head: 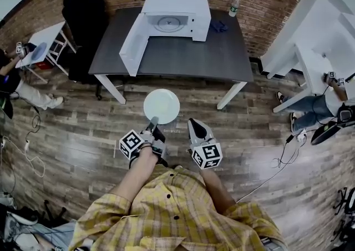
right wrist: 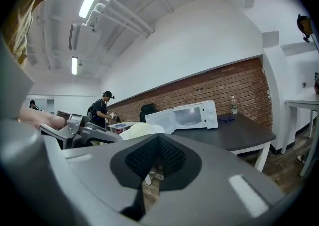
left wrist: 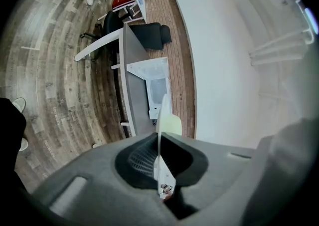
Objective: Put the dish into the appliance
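Left tongs point(head: 153, 123) clamp the rim of the white dish point(head: 162, 106), right tongs point(head: 194, 124) closed and empty, facing the open microwave point(head: 176, 18) on the table point(head: 222, 56).

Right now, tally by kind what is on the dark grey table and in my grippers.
White microwave oven, door open: 1
Clear plastic bottle, plainly seen: 1
Blue crumpled thing: 1
Round pale plate, in left gripper: 1
Total: 4

Dark table point(head: 188, 59) bears an open white microwave point(head: 177, 17), a bottle point(head: 234, 6), perhaps blue gloves point(head: 218, 25).
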Available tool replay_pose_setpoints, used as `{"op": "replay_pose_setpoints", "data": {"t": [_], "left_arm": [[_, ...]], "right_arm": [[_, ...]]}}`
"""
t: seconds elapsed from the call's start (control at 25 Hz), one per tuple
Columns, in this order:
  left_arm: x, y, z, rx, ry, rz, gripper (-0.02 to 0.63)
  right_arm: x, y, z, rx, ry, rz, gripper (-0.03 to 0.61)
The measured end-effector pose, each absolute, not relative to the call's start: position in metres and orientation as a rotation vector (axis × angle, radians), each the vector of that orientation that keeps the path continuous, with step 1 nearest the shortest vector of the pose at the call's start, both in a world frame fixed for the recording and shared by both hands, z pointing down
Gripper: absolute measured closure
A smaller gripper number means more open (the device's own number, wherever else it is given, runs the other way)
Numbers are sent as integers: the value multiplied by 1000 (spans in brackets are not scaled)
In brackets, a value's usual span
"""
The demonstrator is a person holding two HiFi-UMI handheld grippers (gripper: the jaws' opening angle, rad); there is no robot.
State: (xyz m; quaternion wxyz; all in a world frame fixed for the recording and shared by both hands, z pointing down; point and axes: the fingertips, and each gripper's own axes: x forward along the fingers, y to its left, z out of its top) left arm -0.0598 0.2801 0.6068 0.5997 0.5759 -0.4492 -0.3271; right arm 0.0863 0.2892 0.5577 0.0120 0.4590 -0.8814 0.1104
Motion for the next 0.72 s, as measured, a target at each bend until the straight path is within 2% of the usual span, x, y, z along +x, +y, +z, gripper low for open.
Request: {"op": "replay_pose_setpoints", "data": {"t": [0.72], "left_arm": [[-50,188,631,1274,-1012,-764,603]], "right_arm": [[91,202,580,1388,-2737,385,581]]}}
